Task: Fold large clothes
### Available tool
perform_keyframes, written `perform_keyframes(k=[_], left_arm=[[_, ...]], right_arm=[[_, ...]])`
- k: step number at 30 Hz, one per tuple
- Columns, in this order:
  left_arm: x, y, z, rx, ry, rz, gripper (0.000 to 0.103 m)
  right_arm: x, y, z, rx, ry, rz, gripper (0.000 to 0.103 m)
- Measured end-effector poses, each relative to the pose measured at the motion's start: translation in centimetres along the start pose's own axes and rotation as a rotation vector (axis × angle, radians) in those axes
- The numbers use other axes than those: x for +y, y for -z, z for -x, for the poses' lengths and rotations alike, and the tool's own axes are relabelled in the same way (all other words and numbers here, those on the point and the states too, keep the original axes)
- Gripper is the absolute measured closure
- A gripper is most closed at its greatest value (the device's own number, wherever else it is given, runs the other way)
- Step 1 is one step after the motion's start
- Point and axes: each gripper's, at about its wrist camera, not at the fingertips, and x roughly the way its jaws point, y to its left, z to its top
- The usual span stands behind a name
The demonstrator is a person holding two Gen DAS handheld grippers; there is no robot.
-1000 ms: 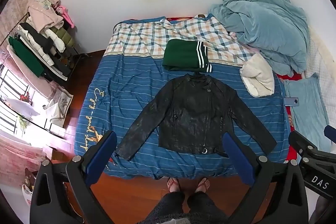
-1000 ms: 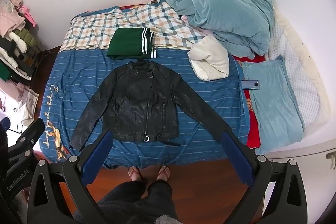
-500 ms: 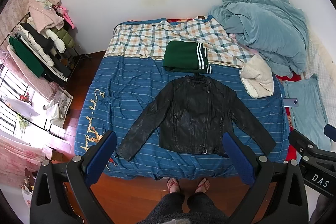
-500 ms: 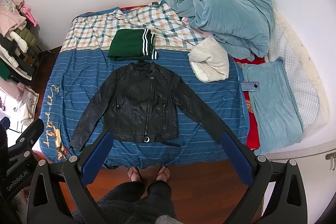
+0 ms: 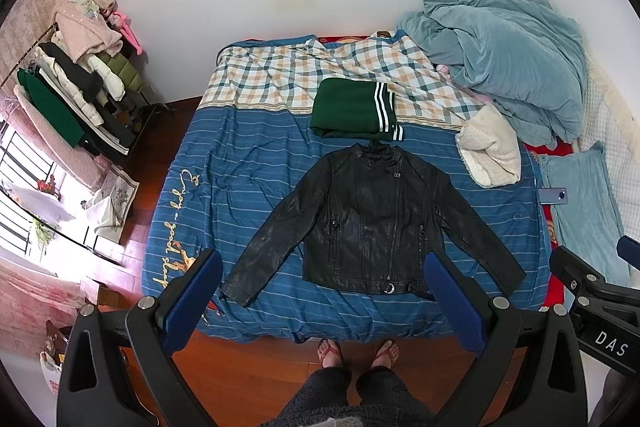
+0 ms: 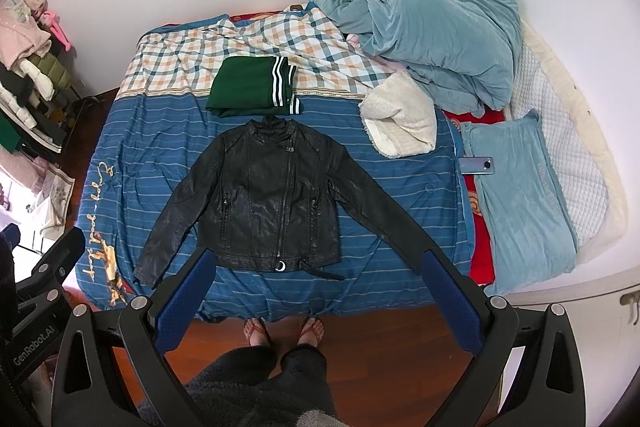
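Almost nothing is changing across the last second: both views are drifting only slightly, and the scene ahead is staying as it was. The left gripper is hovering with its blue fingers spread wide and holding nothing, and the right gripper is doing the same, its fingers parted and empty. Below and between the fingers, the person's sandalled feet are standing on the wooden floor at the bed's near edge.

Just beyond the fingertips, the black leather jacket is lying flat on the blue striped bedcover, zipped, sleeves splayed outward and hem nearest. Past its collar, a folded green garment is sitting, already done by the look of it. Farther right, a cream fleece and a heaped blue blanket are resting.

So the jacket fold is apparently not yet starting; reaching for a sleeve seems the likely opening.
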Motion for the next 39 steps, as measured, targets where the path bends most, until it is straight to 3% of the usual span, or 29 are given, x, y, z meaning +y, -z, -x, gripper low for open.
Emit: perform_keyframes(k=[39], left_arm=[[0.0,-0.5,0.7,-0.010,0.003,0.001,0.000]], right_arm=[[0.3,-0.8,1.3,-0.012,-0.002,0.001,0.000]])
